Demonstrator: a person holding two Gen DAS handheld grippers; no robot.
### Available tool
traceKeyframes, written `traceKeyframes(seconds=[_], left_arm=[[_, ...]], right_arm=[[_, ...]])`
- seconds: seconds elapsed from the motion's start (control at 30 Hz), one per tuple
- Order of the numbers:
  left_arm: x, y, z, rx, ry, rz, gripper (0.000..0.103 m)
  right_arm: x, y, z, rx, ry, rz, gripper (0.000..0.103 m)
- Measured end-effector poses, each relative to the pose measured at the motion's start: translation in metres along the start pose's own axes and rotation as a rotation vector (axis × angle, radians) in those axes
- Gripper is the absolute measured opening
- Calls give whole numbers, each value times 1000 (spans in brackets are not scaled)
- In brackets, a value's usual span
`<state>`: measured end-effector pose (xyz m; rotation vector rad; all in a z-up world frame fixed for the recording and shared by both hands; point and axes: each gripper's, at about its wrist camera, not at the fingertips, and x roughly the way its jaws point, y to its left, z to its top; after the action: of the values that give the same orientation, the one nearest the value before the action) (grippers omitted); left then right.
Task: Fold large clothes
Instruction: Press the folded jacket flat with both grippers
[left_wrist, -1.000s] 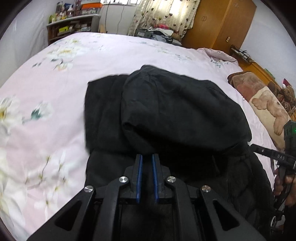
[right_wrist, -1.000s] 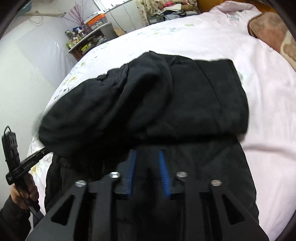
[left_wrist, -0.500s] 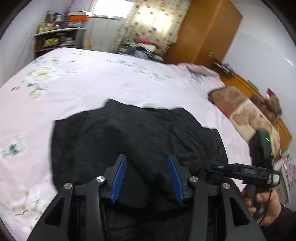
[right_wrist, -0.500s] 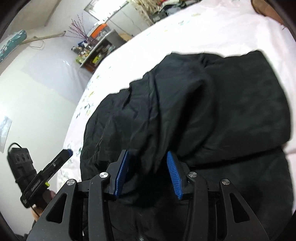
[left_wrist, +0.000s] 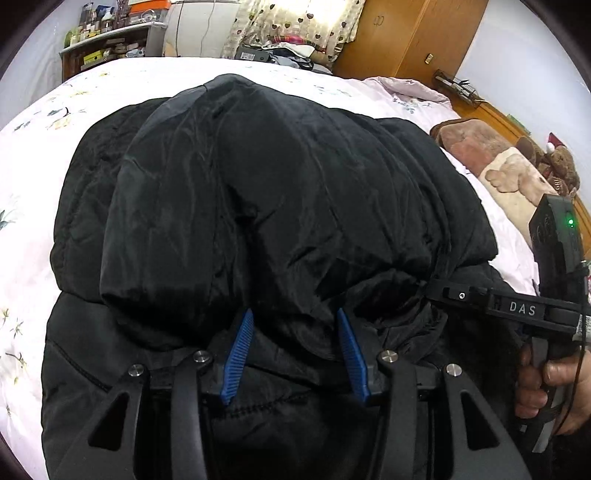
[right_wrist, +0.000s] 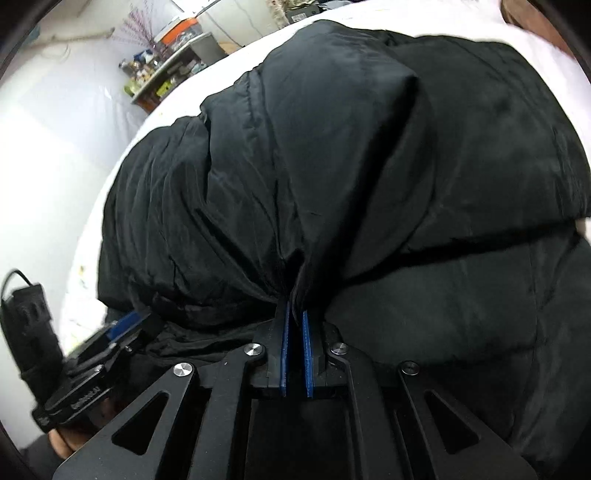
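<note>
Right now a black puffy jacket (left_wrist: 280, 206) lies folded on the bed (left_wrist: 26, 155), its shell a smooth, faintly shiny quilted fabric creased into soft bulging panels, with an upper layer doubled over a lower one. The bed wears a pale pink sheet printed with flowers. The left gripper (left_wrist: 295, 332) has its jaws about half open, the ribbed blue pads (left_wrist: 236, 354) standing on either side of the rounded fold edge, which lies just ahead of and between them; the pads do not appear to press on it. These jaws have just been opening, and fabric sits between them. The right gripper (right_wrist: 295, 321) has its jaws shut on a pinched bunch of the jacket's upper layer, the cloth gathering into radiating creases right at the tips; these jaws have just been closing on it. The left wrist view alone shows a wooden wardrobe (left_wrist: 402, 33), a heart-print curtain (left_wrist: 295, 18), a cluttered shelf (left_wrist: 107, 40), a bear-print pillow (left_wrist: 513, 177) and the hand (left_wrist: 546, 391) gripping the right gripper's handle beyond the jacket's right edge. The right wrist view shows the left gripper low at the jacket's left edge, one blue pad visible, and the white wall (right_wrist: 62, 122) beyond the bed.
</note>
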<state>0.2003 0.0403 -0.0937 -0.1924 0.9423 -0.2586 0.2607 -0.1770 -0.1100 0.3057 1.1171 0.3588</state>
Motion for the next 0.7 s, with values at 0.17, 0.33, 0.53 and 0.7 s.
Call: traceKeyframes(seconds=[0.17, 0.33, 0.53, 0.7], left_arm=[[-22, -6, 8, -29, 29, -21, 50], [-67, -4, 20, 0, -75, -13, 49], [-40, 18, 81, -42, -177, 108, 49], [11, 56, 62, -92, -83, 164, 51]], right_arm=[[-23, 8, 7, -21, 0, 5, 18], [-81, 21, 17, -143, -147, -30, 19], [-72, 23, 69, -165, -249, -121, 19], [-28, -17, 74, -106, -165, -201, 18]])
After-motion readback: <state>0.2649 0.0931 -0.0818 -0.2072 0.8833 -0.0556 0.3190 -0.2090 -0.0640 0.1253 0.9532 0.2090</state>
